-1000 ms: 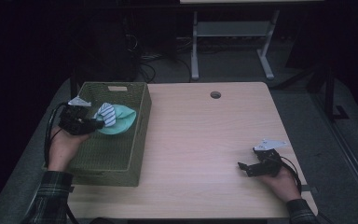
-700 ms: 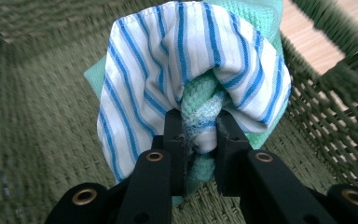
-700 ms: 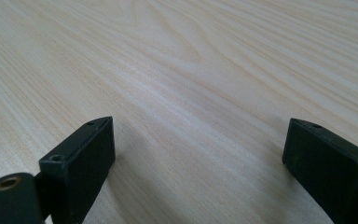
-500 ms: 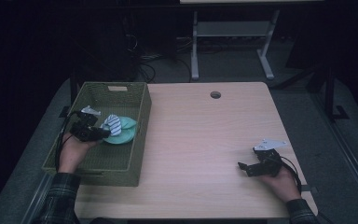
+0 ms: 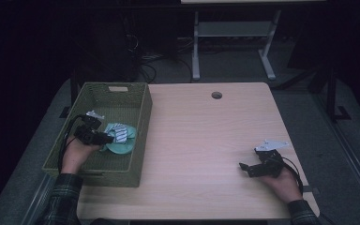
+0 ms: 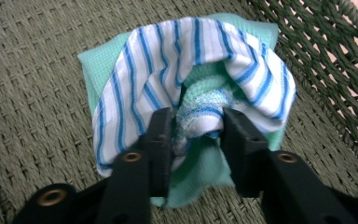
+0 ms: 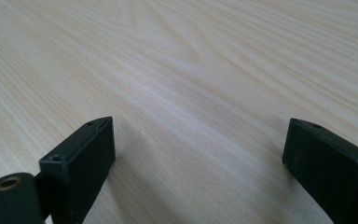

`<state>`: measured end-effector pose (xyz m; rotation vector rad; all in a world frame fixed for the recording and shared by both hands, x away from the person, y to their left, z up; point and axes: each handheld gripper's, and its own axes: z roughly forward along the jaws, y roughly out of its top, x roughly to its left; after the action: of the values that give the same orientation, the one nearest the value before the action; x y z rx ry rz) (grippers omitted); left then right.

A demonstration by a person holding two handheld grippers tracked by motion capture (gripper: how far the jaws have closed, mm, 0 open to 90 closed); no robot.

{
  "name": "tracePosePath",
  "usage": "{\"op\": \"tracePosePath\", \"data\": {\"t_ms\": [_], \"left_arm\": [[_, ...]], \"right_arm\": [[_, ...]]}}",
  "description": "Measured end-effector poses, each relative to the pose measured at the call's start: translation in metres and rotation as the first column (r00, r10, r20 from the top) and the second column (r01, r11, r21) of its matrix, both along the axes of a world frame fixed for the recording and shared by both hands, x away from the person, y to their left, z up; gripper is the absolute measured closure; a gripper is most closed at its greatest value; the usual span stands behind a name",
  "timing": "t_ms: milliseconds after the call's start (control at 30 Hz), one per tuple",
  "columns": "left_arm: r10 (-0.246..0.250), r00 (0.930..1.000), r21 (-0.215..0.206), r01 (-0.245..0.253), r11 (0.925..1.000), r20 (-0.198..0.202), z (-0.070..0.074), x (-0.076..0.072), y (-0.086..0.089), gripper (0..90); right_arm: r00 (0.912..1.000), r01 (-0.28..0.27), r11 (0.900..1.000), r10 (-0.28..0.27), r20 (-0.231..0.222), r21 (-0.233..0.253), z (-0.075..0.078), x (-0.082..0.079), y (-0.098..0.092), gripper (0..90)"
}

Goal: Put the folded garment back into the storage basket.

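Left gripper (image 6: 193, 135) — jaws pinched on a fold of the blue-striped white cloth (image 6: 135, 88), which lies on a mint-green cloth (image 6: 98, 63) inside the olive woven basket (image 5: 138, 140); right gripper (image 7: 198, 154) — jaws spread wide, holding nothing, over the pale wooden table (image 7: 191, 60).

— Where's the basket (image 5: 140, 126)?
— At nine o'clock on the worktop (image 5: 206, 140), along its left edge.
— And in it?
— A cloth (image 6: 196, 79) on another cloth (image 6: 205, 168), toward the basket's three o'clock wall, with the left claw (image 5: 107, 138) there.
— The right claw (image 5: 243, 168)?
— At four o'clock, on bare worktop.
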<state>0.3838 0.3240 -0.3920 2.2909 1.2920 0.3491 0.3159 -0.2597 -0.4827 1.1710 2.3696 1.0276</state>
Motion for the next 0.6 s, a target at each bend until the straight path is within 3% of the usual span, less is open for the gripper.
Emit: {"op": "tracePosePath", "data": {"t_ms": [133,433,600], "left_arm": [[0.023,0.9995,-0.009,-0.023,0.9997,0.021,0.004,-0.003,0.004,49.1],[0.052,0.9975,-0.08,-0.049,0.9956,0.047,0.015,-0.009,0.011,24.8],[0.055,0.9959,-0.114,-0.046,0.9924,0.073,0.024,-0.014,0.007,16.1]], "right_arm": [[1.0,-0.001,1.0,0.001,0.004,-0.001,0.0,0.0,0.0,8.7],[1.0,0.001,1.0,-0.001,0.001,-0.001,0.0,0.0,0.0,8.7],[1.0,0.006,1.0,-0.006,-0.002,0.004,0.0,0.0,0.0,8.7]]}}
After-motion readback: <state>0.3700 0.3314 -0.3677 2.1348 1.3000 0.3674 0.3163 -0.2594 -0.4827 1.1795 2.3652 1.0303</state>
